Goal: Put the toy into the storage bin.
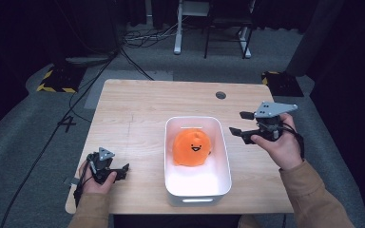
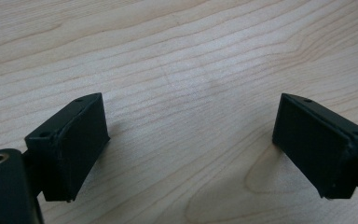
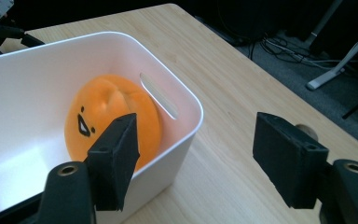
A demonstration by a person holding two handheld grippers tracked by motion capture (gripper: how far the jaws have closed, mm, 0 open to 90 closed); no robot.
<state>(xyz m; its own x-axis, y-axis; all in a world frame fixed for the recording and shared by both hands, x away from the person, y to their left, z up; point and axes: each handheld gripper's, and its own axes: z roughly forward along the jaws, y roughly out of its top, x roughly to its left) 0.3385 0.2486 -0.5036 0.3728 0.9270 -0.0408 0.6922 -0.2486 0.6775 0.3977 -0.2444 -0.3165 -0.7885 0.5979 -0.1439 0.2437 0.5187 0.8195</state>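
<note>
High view: one white bin [image 1: 197,187] is being kept mid-table, one orange plush [image 1: 191,147] lying inside it. The left gripper [image 1: 120,170] is being held left of the bin, the right gripper [image 1: 241,124] just right of it.

Left gripper view: jaws are being held wide apart, empty, over bare table [image 2: 182,60].

Right gripper view: jaws are being held wide, empty, beside the bin's rim. Judged risk: the rim being struck, shifting the bin.
</note>
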